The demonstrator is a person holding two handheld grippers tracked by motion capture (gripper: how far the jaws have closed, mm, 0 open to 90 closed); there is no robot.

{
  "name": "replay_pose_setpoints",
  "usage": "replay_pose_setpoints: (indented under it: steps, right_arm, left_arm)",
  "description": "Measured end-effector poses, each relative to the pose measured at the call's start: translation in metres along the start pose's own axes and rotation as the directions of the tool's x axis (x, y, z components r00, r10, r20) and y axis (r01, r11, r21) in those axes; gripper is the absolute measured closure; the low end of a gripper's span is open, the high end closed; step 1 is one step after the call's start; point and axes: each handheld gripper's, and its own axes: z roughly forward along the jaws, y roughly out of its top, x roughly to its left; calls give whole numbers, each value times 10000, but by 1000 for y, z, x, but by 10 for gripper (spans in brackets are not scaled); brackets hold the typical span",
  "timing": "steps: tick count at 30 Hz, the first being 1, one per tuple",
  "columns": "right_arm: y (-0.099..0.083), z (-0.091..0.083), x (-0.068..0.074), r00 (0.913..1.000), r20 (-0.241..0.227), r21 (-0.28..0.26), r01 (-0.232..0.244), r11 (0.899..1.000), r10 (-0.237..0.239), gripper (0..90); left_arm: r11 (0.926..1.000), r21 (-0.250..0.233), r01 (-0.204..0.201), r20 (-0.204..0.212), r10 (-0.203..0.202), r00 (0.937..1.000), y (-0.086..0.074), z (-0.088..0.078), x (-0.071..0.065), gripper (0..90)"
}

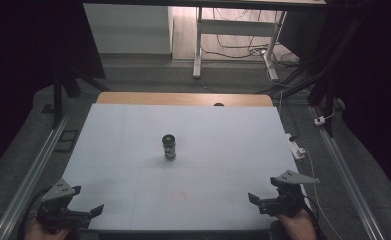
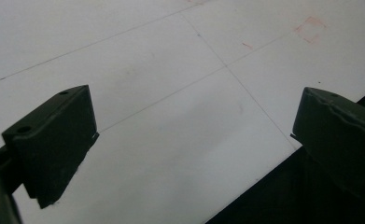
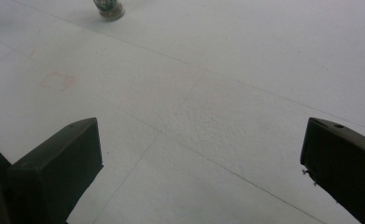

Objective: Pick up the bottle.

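Observation:
A small dark-capped jar (image 1: 169, 147) stands upright near the middle of the white table top (image 1: 133, 145). Its base (image 3: 108, 9) appears at the top left of the right gripper view. My left gripper (image 1: 85, 212) rests at the table's near left corner, held in a hand, its jaws wide apart over bare table (image 2: 189, 135). My right gripper (image 1: 257, 201) sits at the near right edge, also open with nothing between its jaws (image 3: 201, 163). Both grippers are far from the jar.
A wooden strip (image 1: 183, 98) borders the table's far edge. A metal rail (image 1: 28, 180) runs along the left side and another (image 1: 348, 175) along the right. A white power strip (image 1: 296, 146) lies by the right edge. Desk legs and cables (image 1: 243, 50) stand beyond.

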Motion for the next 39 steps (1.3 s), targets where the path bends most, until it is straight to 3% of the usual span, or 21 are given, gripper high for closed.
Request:
replay_pose_setpoints:
  steps: [6,23,32,39]
  right_arm:
    - [1,1,1,9999,-143,63,88,9999,-87,0]
    - [1,2,0,9996,-289,209,71,9998,-65,0]
    - [1,3,0,9994,-344,281,74,9996,-64,0]
    - [1,4,0,9992,-375,346,151,9993,-138,0]
  left_arm:
    - [10000,-39,22,211,-21,9998,-1,-1,1,0]
    - [10000,-63,23,35,-23,10000,-1,-1,0,0]
    - [9985,-524,173,505,-146,9986,3,-7,-1,0]
    - [9978,-662,-107,410,135,9991,7,-5,-3,0]
